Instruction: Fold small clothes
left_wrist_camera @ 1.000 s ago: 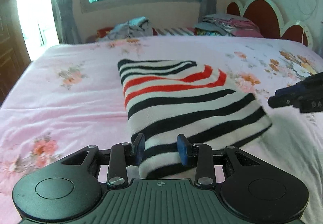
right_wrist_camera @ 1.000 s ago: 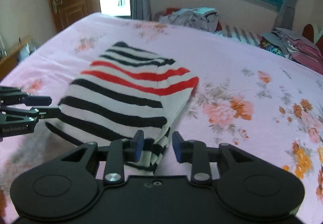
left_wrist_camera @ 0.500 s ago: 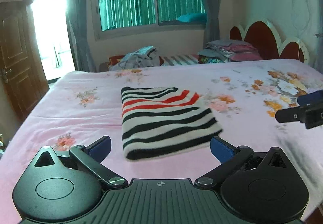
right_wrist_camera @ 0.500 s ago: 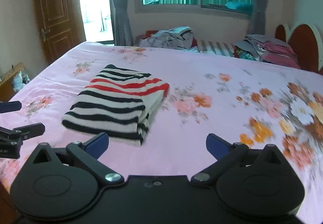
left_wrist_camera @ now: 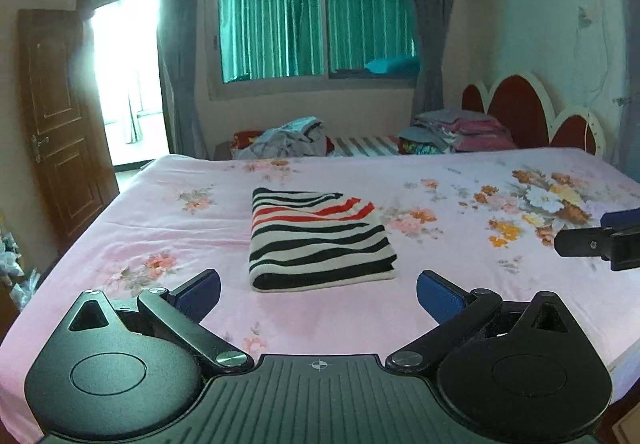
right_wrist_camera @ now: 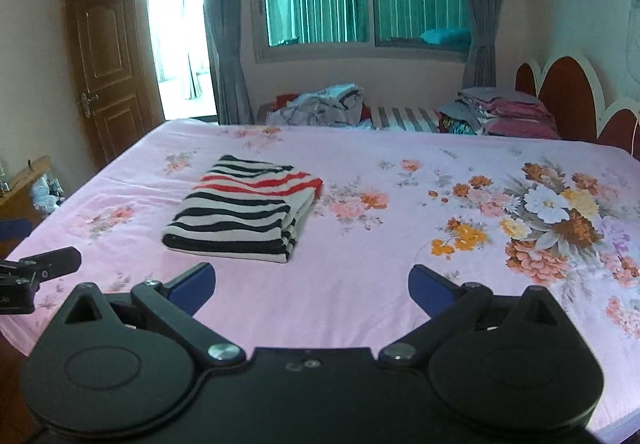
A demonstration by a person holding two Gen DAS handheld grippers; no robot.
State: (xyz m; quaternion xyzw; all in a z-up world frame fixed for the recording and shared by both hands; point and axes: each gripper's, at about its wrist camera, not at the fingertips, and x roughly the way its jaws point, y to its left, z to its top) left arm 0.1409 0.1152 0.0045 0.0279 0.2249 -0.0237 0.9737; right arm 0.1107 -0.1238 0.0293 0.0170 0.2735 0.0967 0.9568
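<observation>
the striped garment (left_wrist_camera: 318, 238) lies folded into a neat rectangle on the bed (left_wrist_camera: 460, 276), black and white bands across most of it and a few red bands toward the far end. it rests flat on the pink floral sheet, roughly in the middle of the mattress, with nothing touching it.

the left hand-held gripper (left_wrist_camera: 318, 290) sits back from the near edge of the garment, its jaws spread wide and empty, the blue pads (left_wrist_camera: 200, 290) well apart with only bare sheet between them. the right hand-held gripper (right_wrist_camera: 312, 286) is likewise spread wide and holds nothing; from its view the garment (right_wrist_camera: 244, 208) lies ahead and to the left. each gripper shows at the edge of the other's view, apart from the cloth.

beyond the bed's far side, a loose heap of clothes (left_wrist_camera: 286, 142) sits near a stack of folded clothes (left_wrist_camera: 460, 132), next to the red scalloped headboard (left_wrist_camera: 520, 112). a window (left_wrist_camera: 308, 16) with green curtains is behind them.
</observation>
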